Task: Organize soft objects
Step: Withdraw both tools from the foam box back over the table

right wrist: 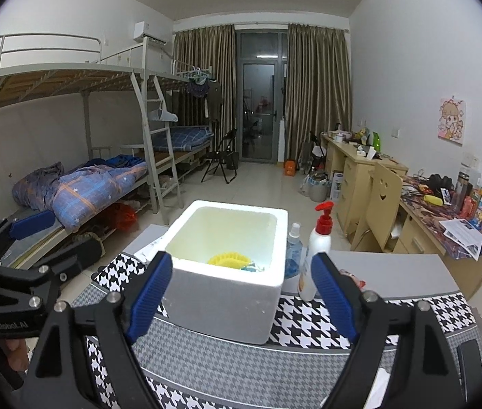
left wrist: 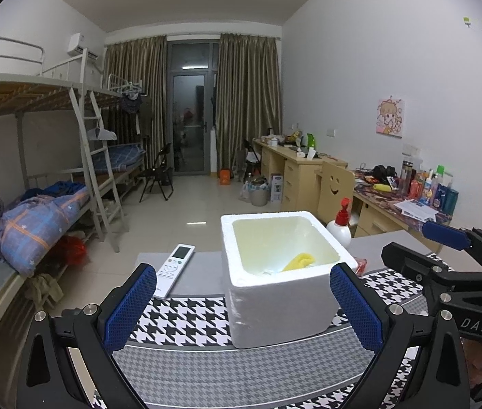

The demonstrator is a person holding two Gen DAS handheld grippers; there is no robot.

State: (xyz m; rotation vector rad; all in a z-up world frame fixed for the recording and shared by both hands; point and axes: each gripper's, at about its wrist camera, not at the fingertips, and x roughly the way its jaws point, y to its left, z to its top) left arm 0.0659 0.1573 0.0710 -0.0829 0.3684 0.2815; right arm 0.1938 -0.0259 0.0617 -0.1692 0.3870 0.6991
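A white foam box (left wrist: 275, 293) stands on a houndstooth cloth (left wrist: 186, 320) on the table; it also shows in the right wrist view (right wrist: 227, 293). A yellow soft object (left wrist: 300, 261) lies inside it, seen too in the right wrist view (right wrist: 229, 259) beside something teal (right wrist: 252, 267). My left gripper (left wrist: 241, 310) is open and empty, its blue pads either side of the box's near face. My right gripper (right wrist: 241, 301) is open and empty, just before the box. The right gripper shows at the right of the left wrist view (left wrist: 452, 255).
A white remote (left wrist: 174, 269) lies left of the box. A white pump bottle with a red top (right wrist: 316, 252) and a clear spray bottle (right wrist: 292, 248) stand right of it. Bunk beds (right wrist: 97, 177) are at the left, cluttered desks (right wrist: 445, 211) at the right.
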